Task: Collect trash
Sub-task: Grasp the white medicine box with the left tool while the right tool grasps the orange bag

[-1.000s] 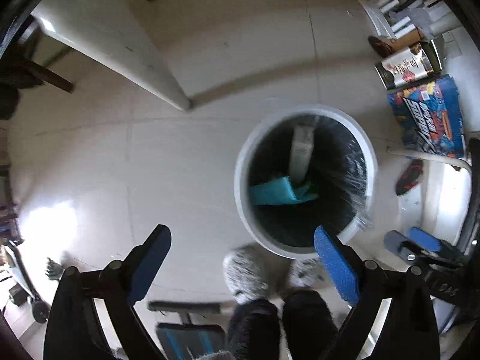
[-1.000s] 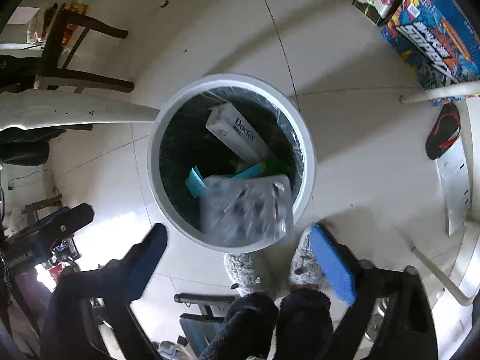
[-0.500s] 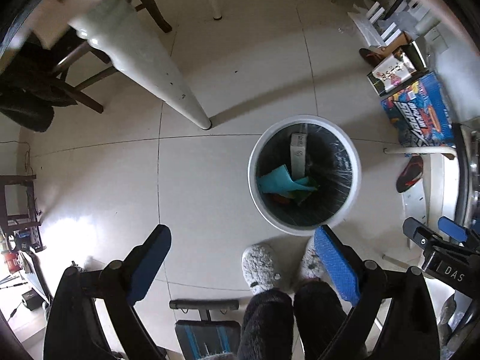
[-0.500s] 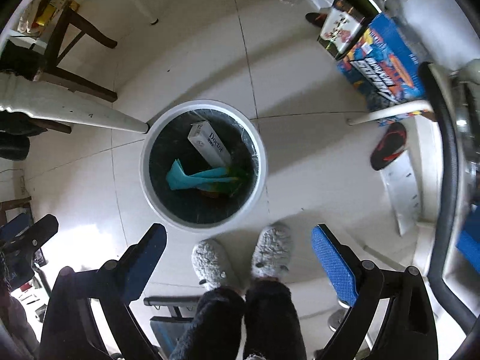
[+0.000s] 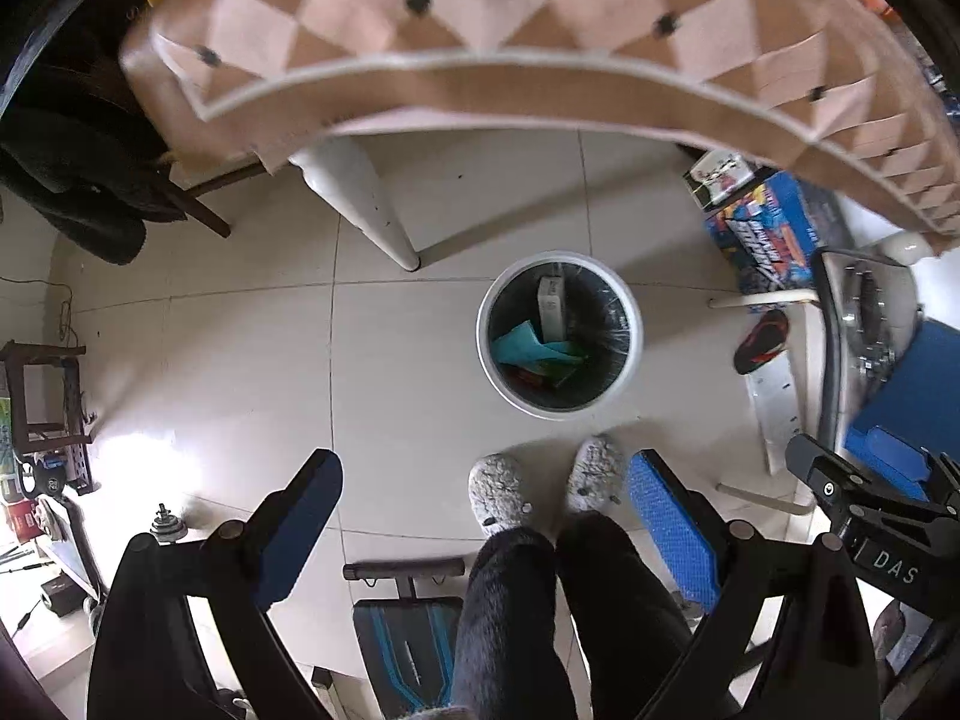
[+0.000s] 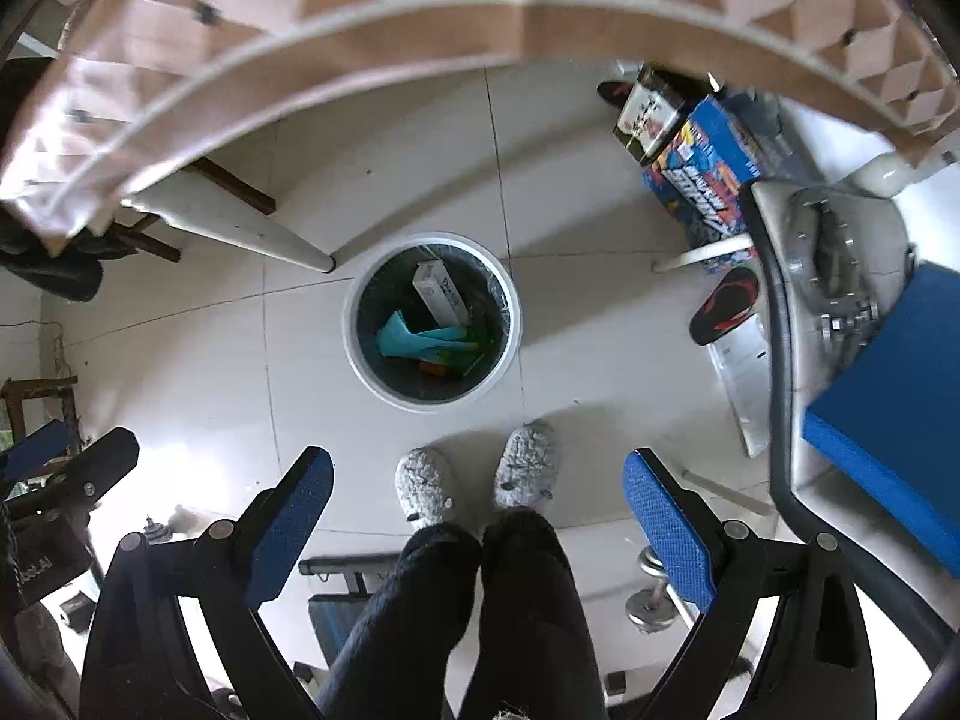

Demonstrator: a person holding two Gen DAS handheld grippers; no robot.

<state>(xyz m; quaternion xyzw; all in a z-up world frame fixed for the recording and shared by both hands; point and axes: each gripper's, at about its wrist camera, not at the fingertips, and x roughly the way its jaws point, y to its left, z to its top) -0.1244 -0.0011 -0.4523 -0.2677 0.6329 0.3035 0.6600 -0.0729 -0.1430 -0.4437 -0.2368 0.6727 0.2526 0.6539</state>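
Both tools hang wide open and empty high above the floor: the left tool (image 5: 480,516) and right tool (image 6: 477,504) each frame the person's grey slippers (image 6: 474,480). Just beyond them stands the white bin (image 6: 510,354), holding a white carton (image 6: 438,294), a teal packet (image 6: 414,339) and other scraps. Judging by this, the next step is fetching more trash: keep the fingers apart and turn toward the tiled worktop (image 5: 480,18) overhead, squarely.

You stand with the bin (image 6: 431,321) on the floor just ahead of your slippers (image 6: 474,480), a table leg (image 6: 240,228) beyond its left, boxes (image 6: 696,156) far right.
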